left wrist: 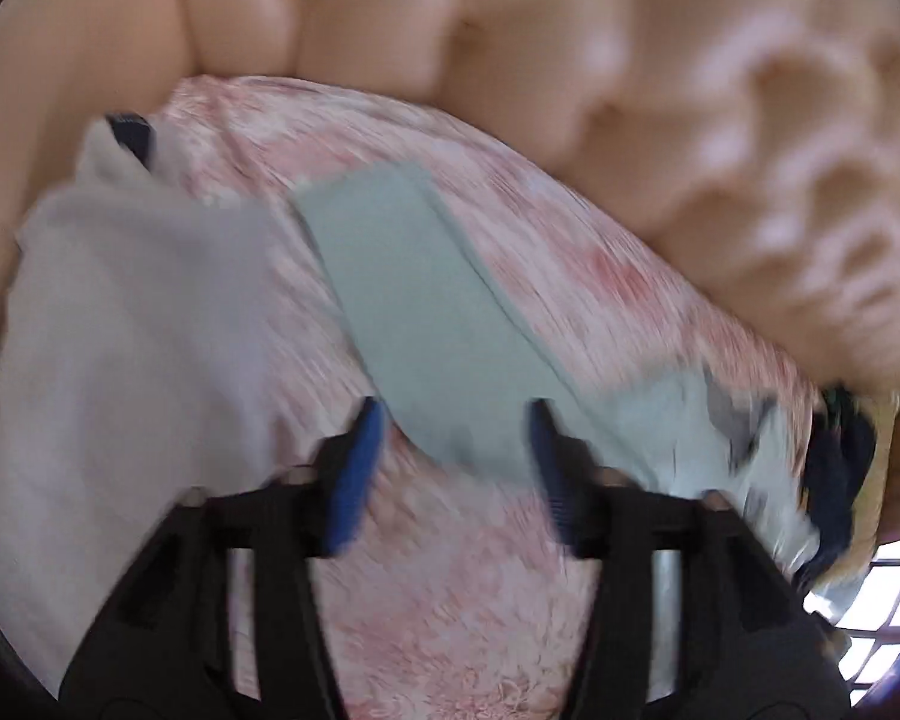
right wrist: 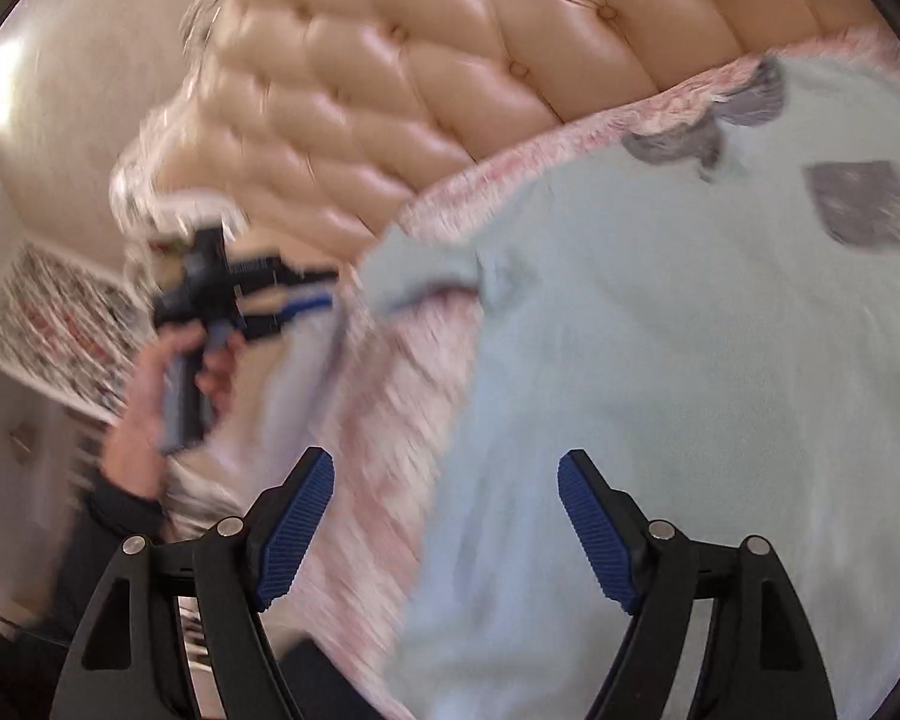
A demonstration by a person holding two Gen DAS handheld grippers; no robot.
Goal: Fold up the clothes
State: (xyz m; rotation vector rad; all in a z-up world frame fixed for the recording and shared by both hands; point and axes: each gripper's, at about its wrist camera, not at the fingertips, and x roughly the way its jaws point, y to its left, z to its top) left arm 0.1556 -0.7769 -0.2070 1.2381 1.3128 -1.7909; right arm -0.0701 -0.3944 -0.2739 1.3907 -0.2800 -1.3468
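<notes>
A pale mint shirt [right wrist: 690, 360] with a grey collar [right wrist: 708, 126] and a grey chest pocket [right wrist: 864, 210] lies spread on a pink fuzzy blanket [right wrist: 378, 432]. My right gripper [right wrist: 444, 516] hovers open over the shirt's left edge with nothing between its pads. In the left wrist view one mint sleeve [left wrist: 414, 300] stretches across the blanket [left wrist: 450, 600]. My left gripper [left wrist: 453, 450] stands open just over the sleeve's end, its blue pads clear of the cloth. The right wrist view shows that left gripper [right wrist: 324, 290] in a person's hand [right wrist: 156, 384], beside the shirt's sleeve. Both views are motion-blurred.
A white garment [left wrist: 126, 330] lies crumpled on the blanket left of the sleeve. A beige tufted headboard [right wrist: 450, 60] rises behind the bed. A patterned panel [right wrist: 54, 330] hangs on the wall at left. Dark cloth [left wrist: 834, 462] sits at the blanket's right edge.
</notes>
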